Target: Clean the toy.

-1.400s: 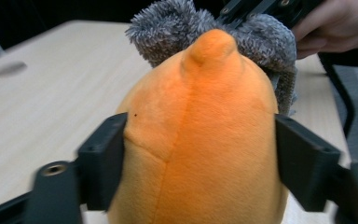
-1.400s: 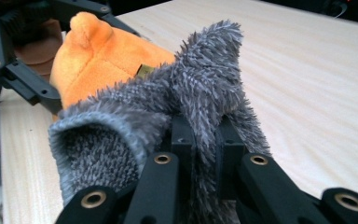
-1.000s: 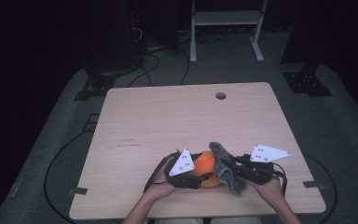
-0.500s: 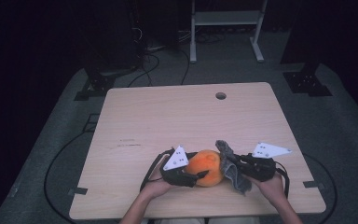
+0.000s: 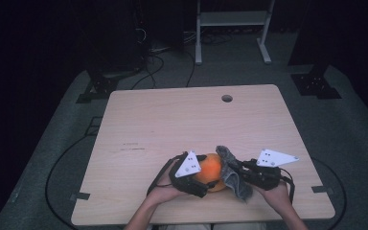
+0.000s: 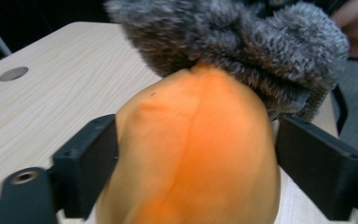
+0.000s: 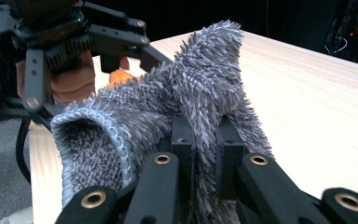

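Note:
An orange soft ball point(image 5: 210, 167) with a seam down it sits near the table's front edge. My left gripper point(image 5: 207, 178) is shut on it, one black jaw pressed to each side of the ball point(image 6: 196, 149). A grey fuzzy sock point(image 5: 233, 176) lies against the ball's right side and drapes over its top point(image 6: 242, 42). My right gripper point(image 5: 239, 171) is shut on the sock, with a fold of it pinched between the jaws point(image 7: 205, 140). The sock's open cuff point(image 7: 88, 140) faces the right gripper view. A sliver of the ball point(image 7: 120, 76) peeks out behind the sock.
The light wooden table point(image 5: 182, 120) has a round cable hole point(image 5: 227, 98) near its far edge. Both hands rest at the front edge. Black cables point(image 5: 57, 167) run on the grey floor to the left, and a metal stand point(image 5: 230, 28) is beyond the table.
Both grippers keep their holds. The left gripper and ball have shifted only slightly, and more of the ball shows beside the white plate than a second ago.

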{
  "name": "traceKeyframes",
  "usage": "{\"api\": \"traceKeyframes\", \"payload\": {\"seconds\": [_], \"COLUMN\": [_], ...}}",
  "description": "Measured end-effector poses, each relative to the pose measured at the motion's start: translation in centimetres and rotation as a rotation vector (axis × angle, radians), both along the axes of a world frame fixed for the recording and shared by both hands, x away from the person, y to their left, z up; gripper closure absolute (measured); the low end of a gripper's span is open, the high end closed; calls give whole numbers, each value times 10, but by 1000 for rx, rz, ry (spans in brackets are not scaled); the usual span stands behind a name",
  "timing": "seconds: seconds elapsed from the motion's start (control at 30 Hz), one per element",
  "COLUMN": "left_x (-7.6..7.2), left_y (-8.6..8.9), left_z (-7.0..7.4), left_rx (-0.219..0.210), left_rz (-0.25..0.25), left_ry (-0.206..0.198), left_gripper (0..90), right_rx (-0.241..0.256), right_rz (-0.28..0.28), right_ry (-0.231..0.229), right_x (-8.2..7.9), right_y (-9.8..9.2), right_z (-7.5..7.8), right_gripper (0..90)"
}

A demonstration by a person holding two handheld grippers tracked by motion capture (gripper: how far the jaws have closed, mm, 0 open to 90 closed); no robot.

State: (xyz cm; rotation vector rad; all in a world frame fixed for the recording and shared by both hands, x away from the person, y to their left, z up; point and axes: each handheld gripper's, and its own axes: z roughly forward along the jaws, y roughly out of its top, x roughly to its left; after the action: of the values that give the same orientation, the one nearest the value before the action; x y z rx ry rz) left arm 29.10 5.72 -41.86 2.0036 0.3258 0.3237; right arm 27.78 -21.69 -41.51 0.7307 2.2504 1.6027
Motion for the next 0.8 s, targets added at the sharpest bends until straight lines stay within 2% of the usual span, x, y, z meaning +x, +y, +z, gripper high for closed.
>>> {"api": "traceKeyframes", "payload": {"seconds": [0.07, 0.17, 0.27, 0.33, 0.4, 0.47, 0.5, 0.57, 0.6, 0.67, 0.73, 0.8], "left_x": [4, 8, 7, 4, 2, 0, 0, 0, -1, -2, -3, -3], "left_y": [6, 10, 9, 8, 8, 7, 7, 6, 5, 5, 6, 6], "left_z": [-2, -8, -11, -9, -6, 0, 2, 5, 4, 4, 6, 6], "left_rx": [7, 9, -5, 3, -9, -26, -23, -14, -15, -14, -17, -10], "left_rz": [1, -18, -19, -3, 7, 29, 36, 41, 39, 34, 24, -1], "left_ry": [22, 63, 48, 7, -15, -31, -35, -35, -39, -37, -22, -11], "left_gripper": [88, 94, 173, 260, 323, 345, 351, 355, 357, 359, 361, 357], "right_rx": [3, 3, 1, -13, -34, 1, 32, 69, 57, 25, -25, -21], "right_rz": [-8, -17, -22, -42, -69, -82, -77, -36, -17, -2, -9, -7], "right_ry": [7, 13, 24, 33, 38, 28, 8, -25, -54, -65, -56, -27], "right_x": [1, 3, 5, 6, 8, 6, 2, -4, -8, -10, -7, -4], "right_y": [-2, -3, -7, -10, -14, -19, -21, -19, -13, -4, 3, 2], "right_z": [-2, -4, -7, -9, -9, -3, 6, 19, 26, 27, 19, 9], "right_gripper": [808, 808, 808, 808, 808, 808, 808, 808, 808, 807, 807, 807]}}
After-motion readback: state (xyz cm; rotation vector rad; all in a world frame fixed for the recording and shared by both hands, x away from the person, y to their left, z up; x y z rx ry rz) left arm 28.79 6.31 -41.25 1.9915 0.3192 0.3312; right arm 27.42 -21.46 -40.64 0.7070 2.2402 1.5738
